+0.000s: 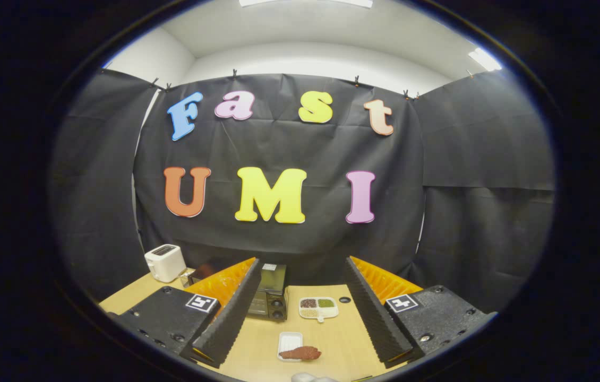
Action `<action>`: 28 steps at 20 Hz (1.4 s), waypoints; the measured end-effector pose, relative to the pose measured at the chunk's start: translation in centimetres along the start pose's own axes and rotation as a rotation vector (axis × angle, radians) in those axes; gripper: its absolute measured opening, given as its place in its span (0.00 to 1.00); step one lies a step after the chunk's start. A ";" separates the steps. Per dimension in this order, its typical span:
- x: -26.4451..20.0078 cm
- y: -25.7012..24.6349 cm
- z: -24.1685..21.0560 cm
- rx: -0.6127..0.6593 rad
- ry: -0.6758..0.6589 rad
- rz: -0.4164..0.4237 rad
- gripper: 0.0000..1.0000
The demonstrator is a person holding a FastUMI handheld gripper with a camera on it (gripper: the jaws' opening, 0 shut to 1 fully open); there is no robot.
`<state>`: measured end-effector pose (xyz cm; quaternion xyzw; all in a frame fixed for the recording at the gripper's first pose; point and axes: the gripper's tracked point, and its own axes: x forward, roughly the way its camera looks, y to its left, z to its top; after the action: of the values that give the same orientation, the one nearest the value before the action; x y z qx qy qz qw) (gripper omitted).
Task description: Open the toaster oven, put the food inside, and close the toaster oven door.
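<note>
My claw (300,307) hangs above the wooden surface (332,339) with its two ridged fingers (231,310) spread wide and nothing between them. The toaster oven (268,297) sits beyond the fingers, partly hidden behind the left one, and its door looks closed. The food (301,352), a reddish-brown piece, lies on a small white tray (289,344) between my fingers and nearer than the oven.

I judge the food to be light and probably soft, perhaps a little slick, so I would close across its narrow width gently rather than squeeze hard. The tray looks thin and likely to slide if I nudge it. I can't make out the door's handle from here, but I expect a stiff, hinged pull. A white sectioned dish (318,307) stands just beside the oven, and a white toaster (164,261) well off to the left.
</note>
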<state>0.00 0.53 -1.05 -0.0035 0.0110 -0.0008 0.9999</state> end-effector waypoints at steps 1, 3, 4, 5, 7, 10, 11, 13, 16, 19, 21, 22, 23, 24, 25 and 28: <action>0.0 0.0 0.0 -0.001 -0.003 -0.002 1.00; 0.5 0.5 -0.2 0.010 -0.005 -0.005 1.00; 0.9 1.0 -0.7 0.018 -0.002 -0.004 1.00; 1.5 1.6 -1.1 0.016 0.003 0.000 1.00; 3.0 3.2 -2.2 0.018 0.014 0.013 1.00; 5.6 5.7 -3.9 0.033 0.020 0.027 1.00; 6.7 6.7 -4.4 0.029 0.022 0.029 1.00; 9.1 9.1 -5.8 0.025 0.036 0.053 1.00; 13.1 12.6 -8.3 0.035 0.067 0.091 1.00; 17.3 15.8 -11.1 0.045 0.115 0.120 1.00; 20.0 17.8 -13.0 0.045 0.151 0.139 1.00; 21.2 18.6 -14.0 0.050 0.168 0.145 1.00; 22.4 19.4 -15.0 0.053 0.188 0.153 1.00; 23.4 20.2 -16.0 0.052 0.208 0.156 1.00; 24.4 20.8 -16.9 0.050 0.223 0.158 1.00; 27.1 22.0 -19.6 0.025 0.264 0.132 1.00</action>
<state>26.71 22.35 -21.39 0.0100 0.1424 0.0642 0.9877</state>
